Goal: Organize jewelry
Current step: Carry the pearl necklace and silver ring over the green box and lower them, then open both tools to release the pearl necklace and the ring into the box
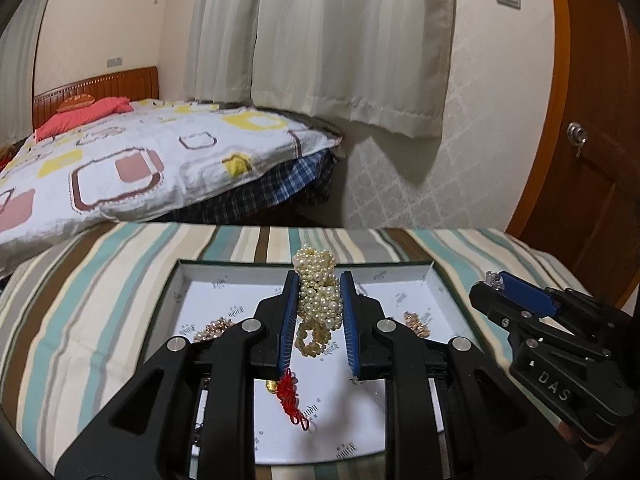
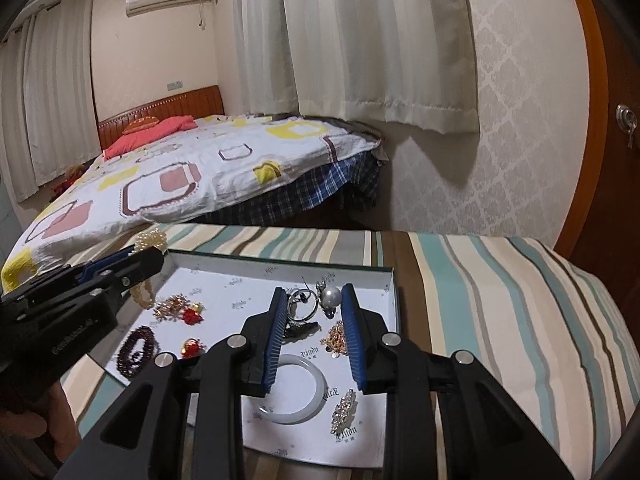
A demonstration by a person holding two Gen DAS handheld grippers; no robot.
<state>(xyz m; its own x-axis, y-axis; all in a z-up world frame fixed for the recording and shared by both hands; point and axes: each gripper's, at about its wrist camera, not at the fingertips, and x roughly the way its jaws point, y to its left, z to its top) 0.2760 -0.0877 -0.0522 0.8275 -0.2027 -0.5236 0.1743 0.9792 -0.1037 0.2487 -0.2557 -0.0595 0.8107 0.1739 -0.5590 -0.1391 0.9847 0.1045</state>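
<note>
My left gripper (image 1: 319,280) is shut on a bundle of cream pearl strands (image 1: 318,304), held above a shallow white box tray (image 1: 224,276); a loop of pearls hangs below the pads. The right wrist view shows the left gripper (image 2: 156,256) at the tray's far left corner with the pearls (image 2: 150,240) sticking out. My right gripper (image 2: 313,292) is shut on a silver hoop with a grey pearl (image 2: 332,296), over the right side of the tray (image 2: 394,300). From the left wrist view, the right gripper (image 1: 500,280) has a shiny bit at its tip.
In the tray lie a white bangle (image 2: 296,392), a dark red bead bracelet (image 2: 136,350), rose-gold pieces (image 2: 172,306), red charms (image 2: 192,316), a rhinestone brooch (image 2: 344,408) and a red tassel (image 1: 290,396). The tray rests on a striped cloth (image 2: 500,300). A bed (image 2: 200,176) stands behind.
</note>
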